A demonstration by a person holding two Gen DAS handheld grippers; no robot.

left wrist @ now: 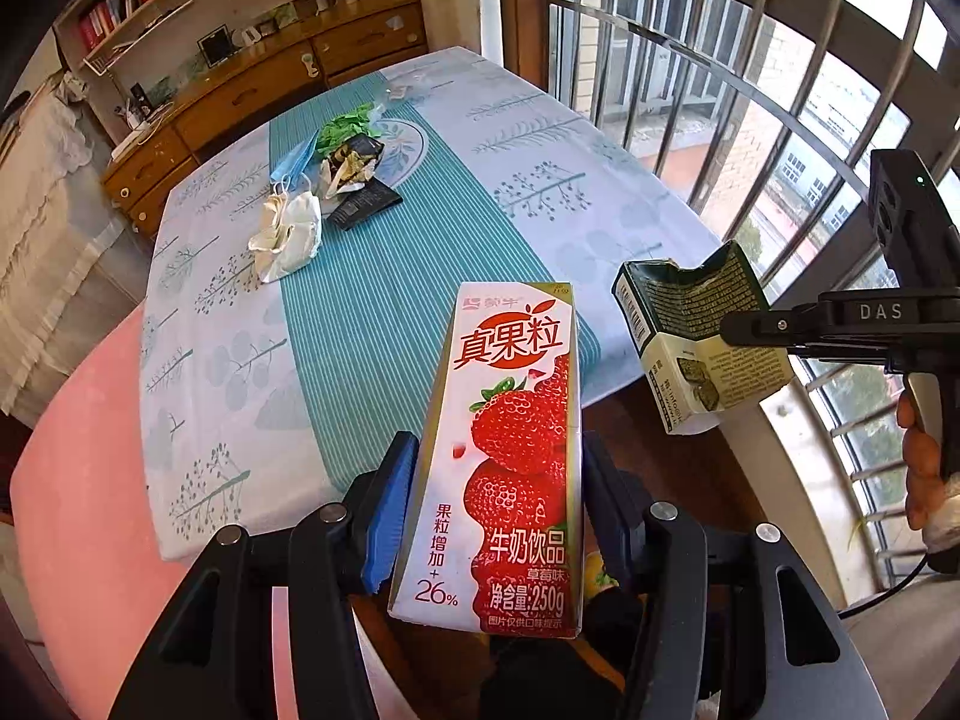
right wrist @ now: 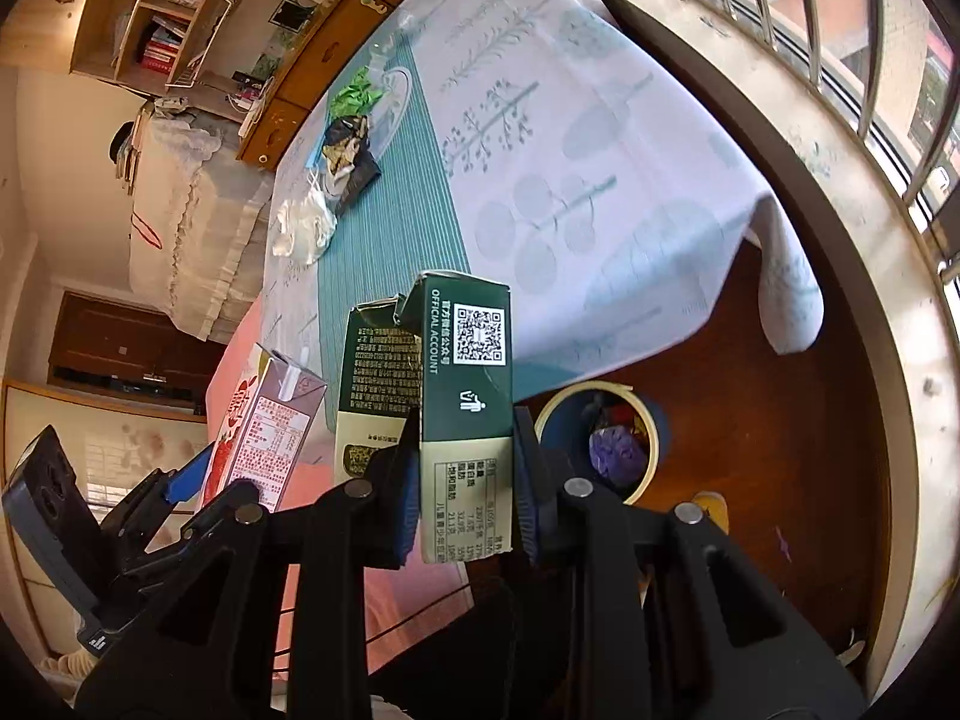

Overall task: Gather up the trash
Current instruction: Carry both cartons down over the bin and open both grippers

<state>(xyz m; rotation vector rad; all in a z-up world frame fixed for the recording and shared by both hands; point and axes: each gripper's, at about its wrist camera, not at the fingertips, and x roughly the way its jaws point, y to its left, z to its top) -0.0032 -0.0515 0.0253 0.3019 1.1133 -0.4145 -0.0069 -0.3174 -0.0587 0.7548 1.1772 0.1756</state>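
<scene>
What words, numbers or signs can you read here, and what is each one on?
Strawberry milk carton: "真果粒", "牛奶饮品", "果粒增加+26%", "净含量:250g".
Green carton: "OFFICIAL ACCOUNT", a QR code, a litter-bin figure sign.
Right gripper body: "DAS".
Nutrition tables on both cartons, the fine print on the green carton and the black wrapper on the table: too small to read.

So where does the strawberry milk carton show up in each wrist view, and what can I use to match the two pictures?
Left wrist: the strawberry milk carton stands bottom centre, clamped in the left tongs.
Right wrist: the same carton sits at lower left, seen from its back, beside the green box that the right tongs grip.
Shared landmark: the crumpled white mask on the tablecloth.
</scene>
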